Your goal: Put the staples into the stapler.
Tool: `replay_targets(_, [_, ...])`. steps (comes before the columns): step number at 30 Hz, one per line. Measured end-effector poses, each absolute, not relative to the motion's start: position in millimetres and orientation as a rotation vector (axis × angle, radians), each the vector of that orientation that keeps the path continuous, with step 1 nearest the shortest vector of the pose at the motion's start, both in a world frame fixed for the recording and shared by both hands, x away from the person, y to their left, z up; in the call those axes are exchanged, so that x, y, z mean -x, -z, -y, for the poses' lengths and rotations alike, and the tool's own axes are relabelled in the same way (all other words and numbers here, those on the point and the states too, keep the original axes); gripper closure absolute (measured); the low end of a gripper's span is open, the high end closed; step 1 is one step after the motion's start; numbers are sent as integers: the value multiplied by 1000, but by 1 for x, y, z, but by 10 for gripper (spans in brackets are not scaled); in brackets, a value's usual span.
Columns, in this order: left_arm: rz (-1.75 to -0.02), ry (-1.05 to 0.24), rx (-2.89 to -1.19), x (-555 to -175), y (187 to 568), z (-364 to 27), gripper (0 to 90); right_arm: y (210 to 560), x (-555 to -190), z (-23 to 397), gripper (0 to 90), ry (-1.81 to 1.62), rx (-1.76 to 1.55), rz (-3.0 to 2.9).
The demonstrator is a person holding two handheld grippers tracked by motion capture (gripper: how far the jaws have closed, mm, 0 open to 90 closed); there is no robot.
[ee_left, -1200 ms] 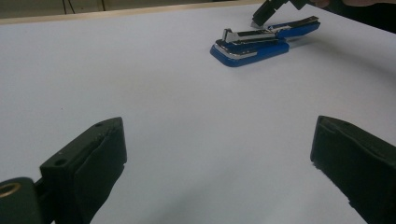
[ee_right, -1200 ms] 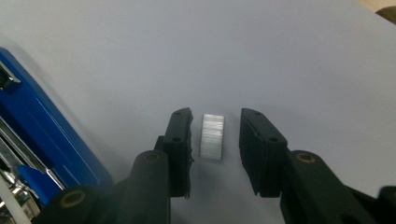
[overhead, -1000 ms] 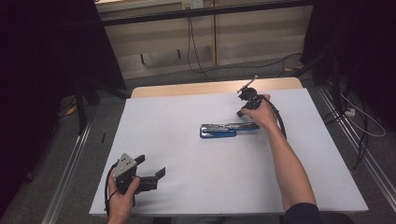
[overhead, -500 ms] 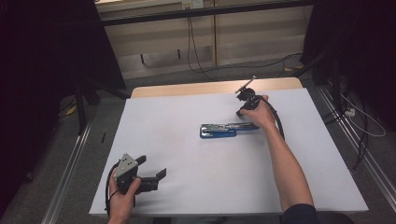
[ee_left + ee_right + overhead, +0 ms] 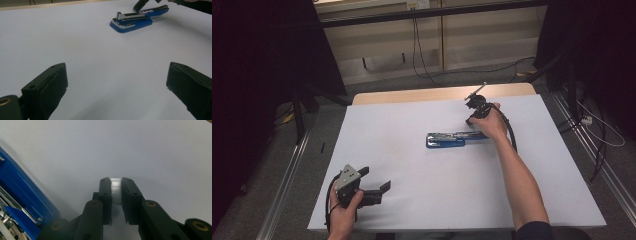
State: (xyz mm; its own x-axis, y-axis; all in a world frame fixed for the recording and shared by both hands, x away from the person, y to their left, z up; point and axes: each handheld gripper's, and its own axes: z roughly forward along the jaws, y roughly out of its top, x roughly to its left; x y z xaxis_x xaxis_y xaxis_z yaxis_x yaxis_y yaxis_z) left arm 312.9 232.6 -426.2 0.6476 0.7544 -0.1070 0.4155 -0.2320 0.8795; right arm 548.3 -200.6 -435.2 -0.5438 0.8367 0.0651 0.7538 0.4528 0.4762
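A blue stapler [image 5: 446, 140] lies swung open near the middle of the white table [image 5: 412, 210]. My right gripper [image 5: 471, 120] stands just beyond the stapler's right end, tips down near the tabletop. In the right gripper view this gripper [image 5: 115, 188] is shut on a small silver strip of staples [image 5: 115, 191], with the stapler [image 5: 22, 195] close at the left. My left gripper [image 5: 376, 179] rests at the near left, open and holding nothing. From the left gripper view its jaws [image 5: 117, 82] stand wide apart, and the stapler [image 5: 132, 21] lies far ahead.
A bare wooden strip [image 5: 437, 95] runs along the table's far edge. Metal rails [image 5: 287, 175] flank the table on both sides. Cables [image 5: 602, 135] trail on the floor at the right. The right forearm [image 5: 522, 180] crosses the table's right half.
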Motion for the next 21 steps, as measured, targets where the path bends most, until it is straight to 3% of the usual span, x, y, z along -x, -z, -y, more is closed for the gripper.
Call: replay_targets(21, [-930,-419,-1857,-313,426,-233,37,425,-538,206,792,-829,-1339,-2518])
